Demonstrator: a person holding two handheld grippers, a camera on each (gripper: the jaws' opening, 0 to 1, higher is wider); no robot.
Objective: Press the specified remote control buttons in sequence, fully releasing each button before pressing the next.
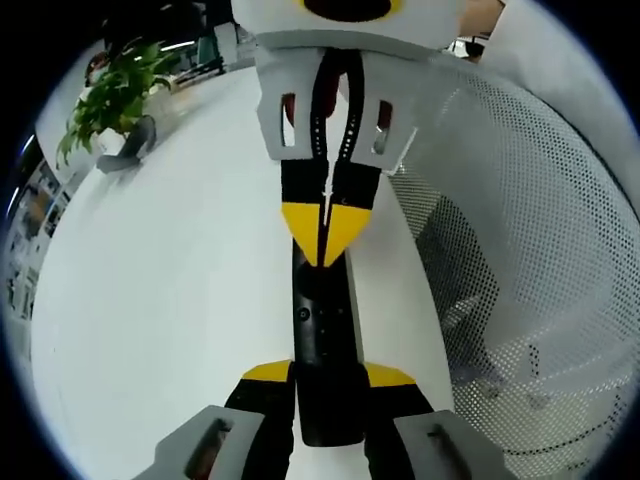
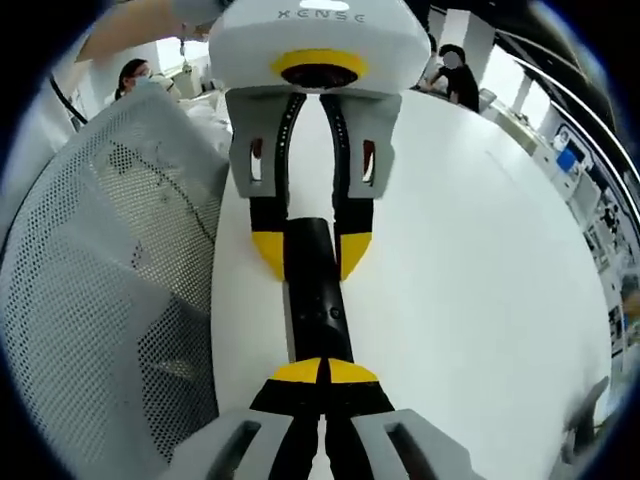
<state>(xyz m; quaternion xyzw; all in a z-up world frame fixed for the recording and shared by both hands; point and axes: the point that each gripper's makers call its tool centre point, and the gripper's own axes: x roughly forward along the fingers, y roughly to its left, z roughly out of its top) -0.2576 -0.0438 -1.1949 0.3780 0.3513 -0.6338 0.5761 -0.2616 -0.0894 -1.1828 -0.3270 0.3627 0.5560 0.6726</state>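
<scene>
over the white table (image 1: pixel 150 300), the black remote (image 1: pixel 325 340) lies clamped at one end between the left gripper (image 1: pixel 328 375) jaws. the right gripper (image 2: pixel 325 372), tips pinched together on nothing, bears down on its buttoned face, so a press looks in hand; next it should lift fully clear.

I see the remote control (image 1: pixel 322 340) lying lengthwise on the white table (image 1: pixel 170 300), between my two grippers, which face each other from its opposite ends. A mesh chair back (image 1: pixel 540 250) stands beside the table's edge; a potted plant (image 1: pixel 115 100) sits at the far corner.
</scene>
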